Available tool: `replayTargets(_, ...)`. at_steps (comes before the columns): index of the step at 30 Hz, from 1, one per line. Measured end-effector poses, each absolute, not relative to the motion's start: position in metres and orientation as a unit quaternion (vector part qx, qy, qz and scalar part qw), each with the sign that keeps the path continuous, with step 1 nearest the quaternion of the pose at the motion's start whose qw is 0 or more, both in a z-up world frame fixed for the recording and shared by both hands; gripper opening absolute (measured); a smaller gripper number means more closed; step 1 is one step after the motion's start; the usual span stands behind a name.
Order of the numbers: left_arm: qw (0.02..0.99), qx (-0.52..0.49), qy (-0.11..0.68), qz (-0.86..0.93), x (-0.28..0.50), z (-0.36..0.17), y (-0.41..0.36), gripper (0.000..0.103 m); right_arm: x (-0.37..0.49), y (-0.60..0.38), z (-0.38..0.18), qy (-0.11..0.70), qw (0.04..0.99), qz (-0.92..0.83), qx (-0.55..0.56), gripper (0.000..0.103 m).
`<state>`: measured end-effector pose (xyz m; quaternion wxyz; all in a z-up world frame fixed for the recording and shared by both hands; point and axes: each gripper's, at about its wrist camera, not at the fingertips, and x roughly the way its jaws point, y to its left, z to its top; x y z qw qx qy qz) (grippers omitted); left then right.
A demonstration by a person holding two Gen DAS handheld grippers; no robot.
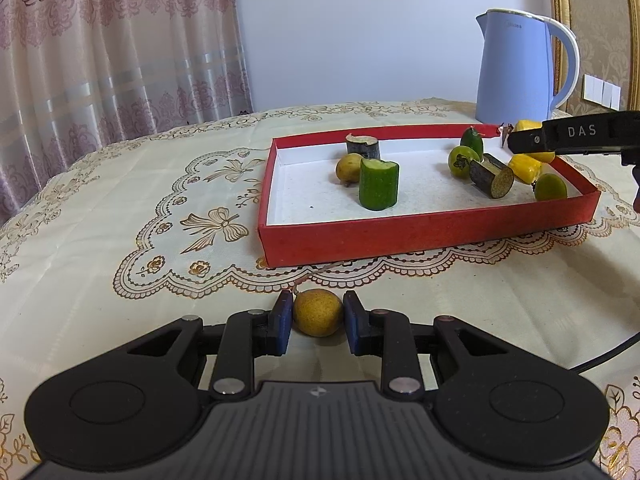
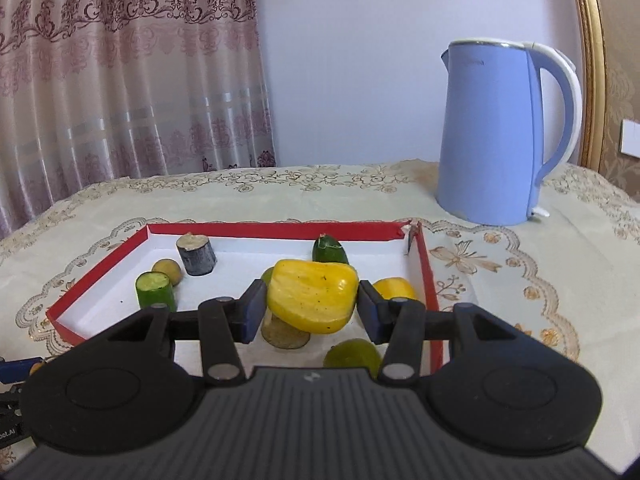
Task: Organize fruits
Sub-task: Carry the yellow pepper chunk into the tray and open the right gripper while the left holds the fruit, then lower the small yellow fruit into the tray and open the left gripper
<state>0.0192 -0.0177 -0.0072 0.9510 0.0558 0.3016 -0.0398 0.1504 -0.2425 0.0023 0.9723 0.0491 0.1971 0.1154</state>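
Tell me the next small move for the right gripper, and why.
Probably lower the yellow piece toward the other yellow piece and release: the right gripper holds it above the red tray, where pieces already lie roughly grouped.

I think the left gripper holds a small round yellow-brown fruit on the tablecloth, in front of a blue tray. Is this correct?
Not quite: the tray is red, not blue; the left wrist view shows it. The rest holds: the left gripper grips the small round yellow-brown fruit on the tablecloth, in front of that tray.
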Motion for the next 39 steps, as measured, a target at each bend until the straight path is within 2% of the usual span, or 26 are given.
replayTargets(18, 0.951, 0.055, 0.300, -0.040, 0.019, -0.007, -0.017, 0.027, 0.152, -0.183, -0.009, 0.214, 0.959, 0.184, -0.033, 0.047)
replayTargets(19, 0.951, 0.055, 0.300, -0.040, 0.020, -0.007, -0.017, 0.027, 0.152, -0.183, -0.010, 0.214, 0.959, 0.181, -0.035, 0.049)
replayTargets(20, 0.951, 0.054, 0.300, -0.040, 0.020, -0.007, -0.017, 0.027, 0.151, -0.184, -0.009, 0.211, 0.960, 0.179, -0.034, 0.059)
replayTargets(22, 0.952, 0.054, 0.300, -0.040, 0.019, -0.007, -0.017, 0.027, 0.147, -0.187, -0.006, 0.194, 0.965, 0.175, -0.027, 0.073)
replayTargets(27, 0.955, 0.047, 0.291, -0.042, 0.017, -0.005, -0.016, 0.027, 0.136, -0.204, 0.002, 0.149, 0.978, 0.146, 0.003, 0.084)
replayTargets(29, 0.956, 0.044, 0.287, -0.043, 0.015, -0.005, -0.015, 0.027, 0.132, -0.215, 0.004, 0.134, 0.983, 0.124, 0.026, 0.092)
replayTargets(33, 0.958, 0.041, 0.279, -0.043, 0.014, -0.003, -0.014, 0.027, 0.131, -0.234, 0.003, 0.126, 0.985, 0.102, 0.064, 0.098)
replayTargets(39, 0.963, 0.037, 0.266, -0.034, 0.008, 0.000, -0.011, 0.027, 0.134, -0.237, -0.001, 0.135, 0.983, 0.099, 0.076, 0.100)
